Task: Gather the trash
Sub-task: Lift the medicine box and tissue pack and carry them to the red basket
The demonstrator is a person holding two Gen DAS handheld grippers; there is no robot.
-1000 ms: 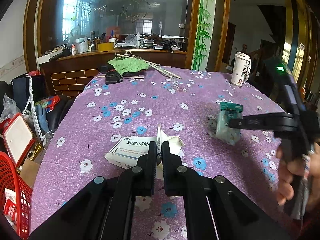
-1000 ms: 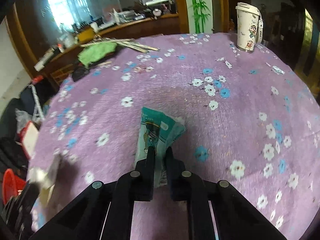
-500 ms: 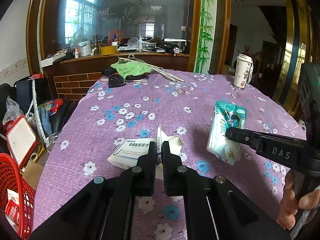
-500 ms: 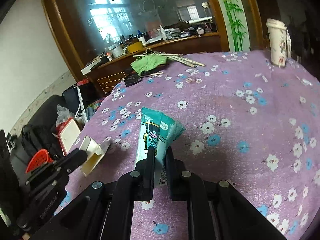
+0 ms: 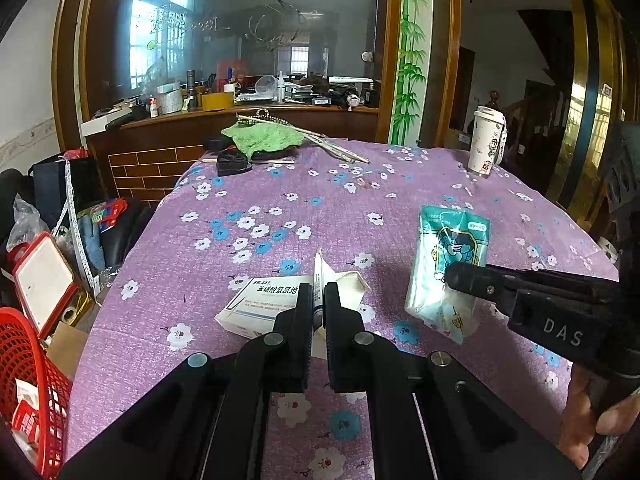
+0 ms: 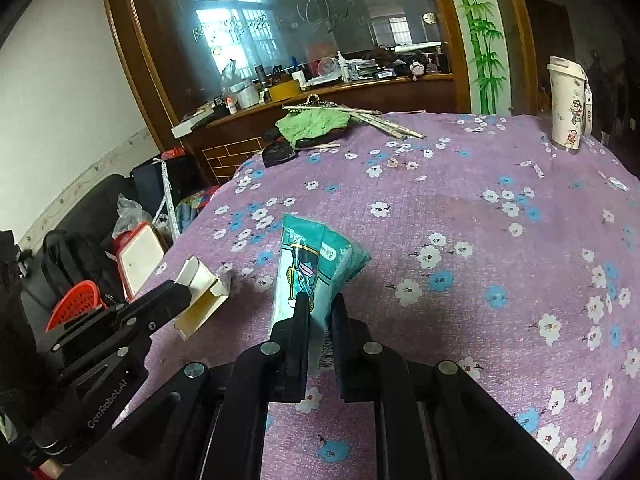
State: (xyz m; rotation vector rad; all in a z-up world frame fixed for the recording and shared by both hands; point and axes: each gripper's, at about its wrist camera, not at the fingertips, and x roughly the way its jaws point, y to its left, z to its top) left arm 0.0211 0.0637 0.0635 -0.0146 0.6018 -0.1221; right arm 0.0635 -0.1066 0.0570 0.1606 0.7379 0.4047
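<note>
My left gripper (image 5: 318,292) is shut on the flap of a white medicine box (image 5: 260,304), an opened carton with blue print that hangs just above the purple flowered tablecloth (image 5: 280,208). In the right wrist view the same box (image 6: 200,296) shows at the left gripper's (image 6: 182,294) tip. My right gripper (image 6: 320,304) is shut on a teal plastic packet (image 6: 316,264), held upright over the cloth. From the left wrist view the packet (image 5: 448,256) hangs at the right gripper's (image 5: 454,276) tip, to the right of the box.
A red basket (image 5: 28,392) with scraps stands on the floor at the left, beside a red-framed board (image 5: 44,280) and bags. On the table's far side lie a green cloth (image 5: 260,138), sticks and a black object (image 5: 234,162); a white cup (image 5: 486,146) stands far right.
My right gripper has carried the teal packet leftward toward the left gripper and rolled, so the room's left side came into its view. The left gripper and box kept still.
</note>
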